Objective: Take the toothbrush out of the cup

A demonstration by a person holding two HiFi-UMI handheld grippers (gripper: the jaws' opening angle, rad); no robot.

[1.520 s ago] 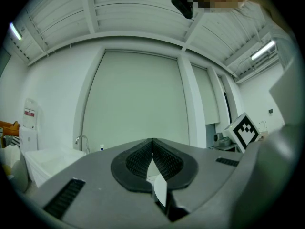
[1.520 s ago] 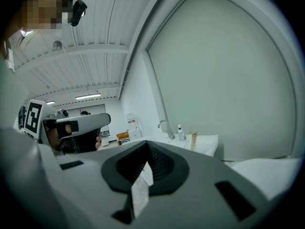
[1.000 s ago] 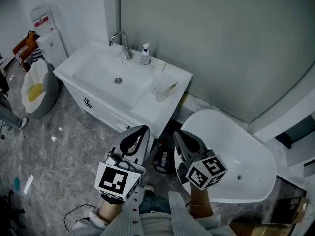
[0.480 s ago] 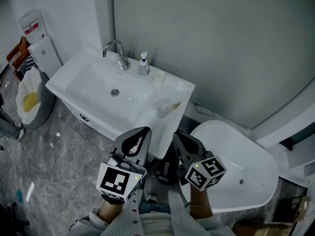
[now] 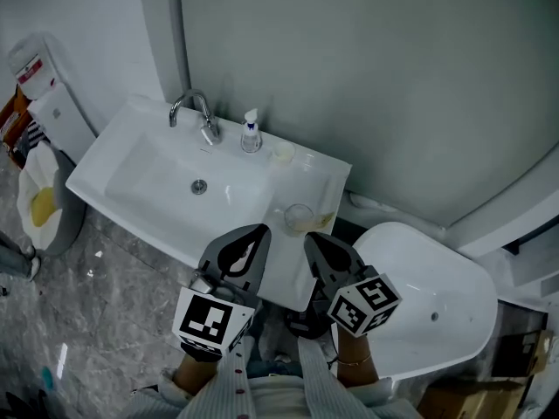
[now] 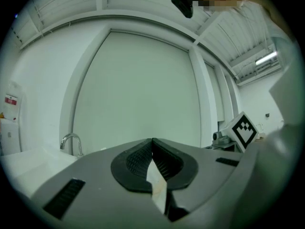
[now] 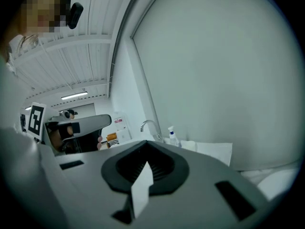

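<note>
A clear cup (image 5: 300, 217) stands on the right end of the white sink counter (image 5: 327, 168), with a toothbrush (image 5: 321, 222) leaning out of it to the right. In the head view both grippers are held side by side just short of the counter's near edge. My left gripper (image 5: 255, 232) is shut and empty, its tip left of the cup. My right gripper (image 5: 313, 239) is shut and empty, its tip just below the cup. The pads meet in the left gripper view (image 6: 152, 140) and in the right gripper view (image 7: 146, 142). In both gripper views the jaws hide the cup.
A faucet (image 5: 194, 112), a pump bottle (image 5: 251, 133) and a small white dish (image 5: 282, 153) line the back of the counter, with the basin (image 5: 199, 185) to the left. A white tub (image 5: 428, 295) sits to the right. A bin (image 5: 39, 203) stands at far left.
Both grippers have advanced toward the sink, staying shut. The counter and cup now lie much closer to their tips.
</note>
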